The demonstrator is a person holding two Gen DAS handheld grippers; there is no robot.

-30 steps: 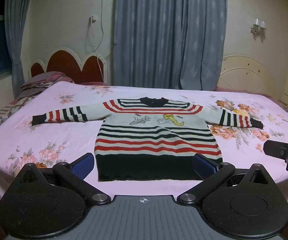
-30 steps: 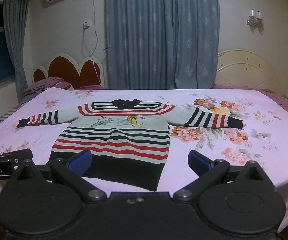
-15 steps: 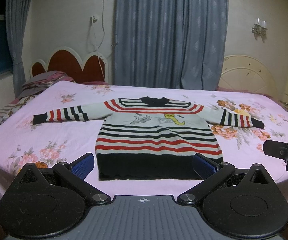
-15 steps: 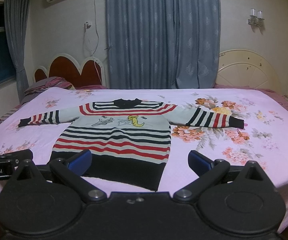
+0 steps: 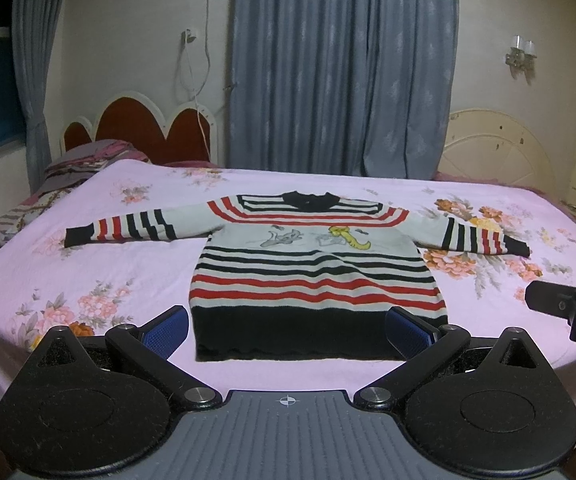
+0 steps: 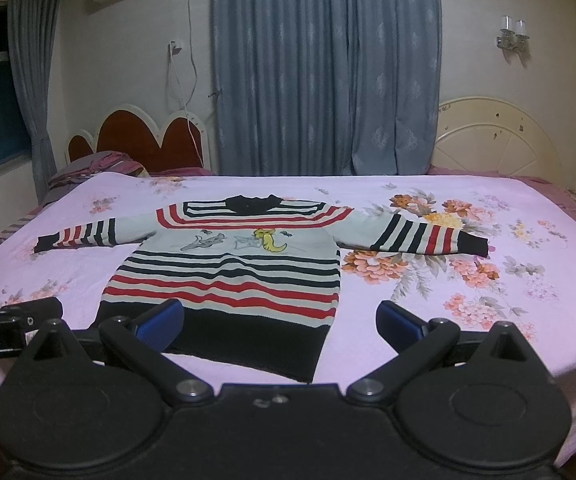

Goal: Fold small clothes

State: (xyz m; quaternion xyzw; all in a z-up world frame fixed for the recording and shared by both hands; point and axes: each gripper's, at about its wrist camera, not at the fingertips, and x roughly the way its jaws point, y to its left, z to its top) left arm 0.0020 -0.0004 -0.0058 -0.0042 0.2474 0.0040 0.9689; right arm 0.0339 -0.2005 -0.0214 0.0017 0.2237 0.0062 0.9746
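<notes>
A small striped sweater (image 5: 312, 272), white with red and black bands and a cartoon print, lies flat on the pink floral bed (image 5: 87, 280), sleeves spread to both sides. It also shows in the right wrist view (image 6: 231, 276). My left gripper (image 5: 288, 328) is open and empty, held above the bed's near edge in front of the black hem. My right gripper (image 6: 279, 322) is open and empty, in front of the hem's right corner. Each gripper's tip shows at the edge of the other's view.
Red headboard (image 5: 143, 132) and folded bedding (image 5: 87, 160) at the far left. Blue curtains (image 5: 340, 68) hang behind the bed. A cream headboard (image 5: 496, 148) stands at the right. The bed's front edge lies just below the grippers.
Both views have shifted slightly; the sweater sits a little lower and nearer in frame. Both grippers stay open and the sweater has not moved.
</notes>
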